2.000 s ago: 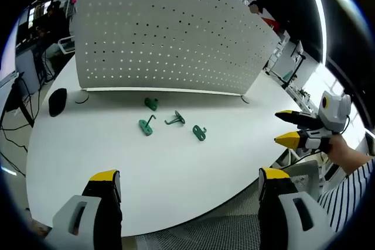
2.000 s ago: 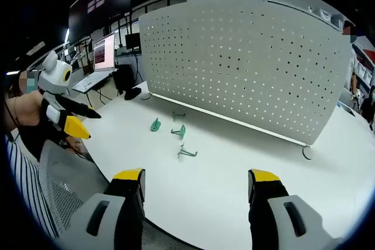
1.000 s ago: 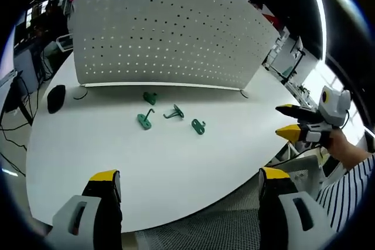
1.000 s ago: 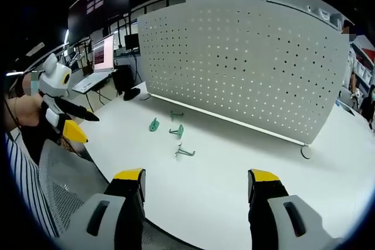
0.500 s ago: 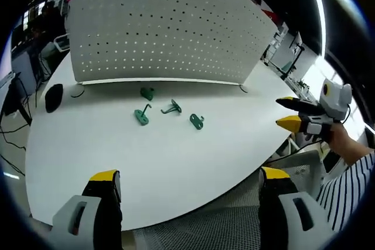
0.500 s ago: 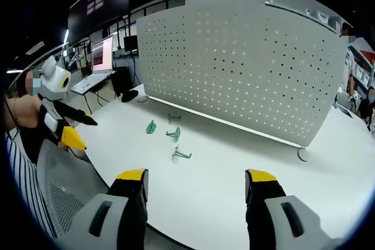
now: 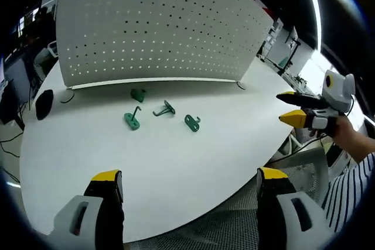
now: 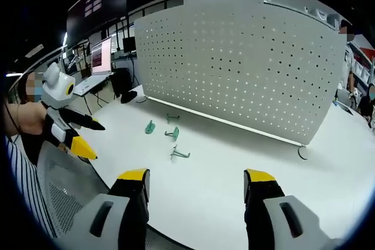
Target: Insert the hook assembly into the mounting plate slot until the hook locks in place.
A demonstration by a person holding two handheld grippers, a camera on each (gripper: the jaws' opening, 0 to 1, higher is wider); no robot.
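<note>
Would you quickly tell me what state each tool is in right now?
Left tool: open, holding nothing.
Right tool: open, holding nothing.

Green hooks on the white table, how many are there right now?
4, loose on the table before the pegboard: one nearest the board, one left, one in the middle, one right. None seems hidden.

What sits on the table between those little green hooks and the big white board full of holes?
Nothing: in the left gripper view, bare white table separates the green hooks from the white perforated board.
</note>
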